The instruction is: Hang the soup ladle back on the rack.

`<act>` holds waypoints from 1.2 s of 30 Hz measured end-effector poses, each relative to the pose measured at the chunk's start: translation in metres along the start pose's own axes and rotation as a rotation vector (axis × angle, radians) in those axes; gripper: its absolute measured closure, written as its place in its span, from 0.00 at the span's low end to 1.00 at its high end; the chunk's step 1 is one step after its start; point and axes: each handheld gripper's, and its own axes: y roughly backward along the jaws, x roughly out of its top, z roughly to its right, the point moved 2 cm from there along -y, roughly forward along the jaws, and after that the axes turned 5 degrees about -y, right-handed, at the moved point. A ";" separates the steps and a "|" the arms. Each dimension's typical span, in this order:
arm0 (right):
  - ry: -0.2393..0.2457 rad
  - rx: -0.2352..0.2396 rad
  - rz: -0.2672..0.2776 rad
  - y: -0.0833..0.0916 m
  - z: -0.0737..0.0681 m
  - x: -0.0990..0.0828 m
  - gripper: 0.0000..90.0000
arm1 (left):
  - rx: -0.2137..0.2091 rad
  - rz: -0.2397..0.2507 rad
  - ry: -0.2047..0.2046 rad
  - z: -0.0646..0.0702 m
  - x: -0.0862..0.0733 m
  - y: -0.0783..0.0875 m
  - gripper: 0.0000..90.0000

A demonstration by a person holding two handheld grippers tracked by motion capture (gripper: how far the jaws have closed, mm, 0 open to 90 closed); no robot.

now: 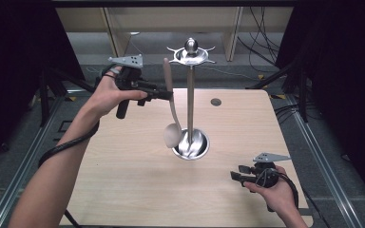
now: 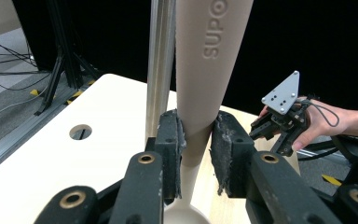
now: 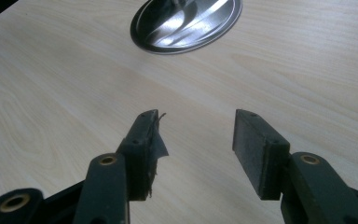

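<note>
We've got the left gripper (image 2: 196, 140) clamped on the beige spoon (image 1: 170, 102) handle, held high beside the metal stand (image 1: 190, 99); the right gripper (image 3: 198, 140) hovers over the counter (image 1: 123, 180), jaws wide apart.

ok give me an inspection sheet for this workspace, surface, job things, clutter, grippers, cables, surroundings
surface: pale wood table, round hole near far edge.
job's things: steel utensil stand upright mid-table on a round dished base; beige spoon, bowl down, held beside the pole.
clutter: nothing seen.
grippers: left gripper shut on the spoon handle, raised; right gripper open, holding nothing, low over the table's near right corner.
cables: black cable trailing along the left forearm; loose cables on the floor beyond.
surroundings: black curtains, tripod legs.
</note>
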 end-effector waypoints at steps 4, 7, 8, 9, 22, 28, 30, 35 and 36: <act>0.030 -0.023 -0.004 0.001 0.002 0.001 0.57 | 0.010 0.010 -0.001 -0.001 0.000 -0.002 0.80; 0.030 -0.025 -0.005 0.001 0.003 0.001 0.57 | 0.021 0.025 -0.001 -0.001 -0.002 -0.002 0.79; 0.030 -0.025 -0.005 0.001 0.003 0.001 0.57 | 0.026 0.031 0.002 -0.001 -0.002 -0.002 0.79; 0.032 -0.025 -0.004 0.001 0.003 0.001 0.57 | 0.032 0.034 0.002 -0.002 -0.003 -0.001 0.79; 0.031 -0.024 -0.005 0.001 0.002 0.001 0.56 | 0.099 0.082 0.018 -0.002 -0.016 0.009 0.65; -0.001 -0.005 -0.001 0.000 0.000 0.000 0.56 | 0.130 0.102 0.002 0.003 -0.021 0.017 0.56; -0.001 -0.005 -0.001 0.000 0.000 0.000 0.56 | 0.145 0.116 0.004 0.004 -0.024 0.022 0.50; -0.006 -0.024 -0.008 0.002 0.000 0.000 0.56 | 0.213 0.132 -0.008 0.012 -0.035 0.036 0.42; -0.005 -0.024 -0.007 0.002 0.000 0.000 0.56 | 0.239 0.126 -0.013 0.014 -0.038 0.040 0.39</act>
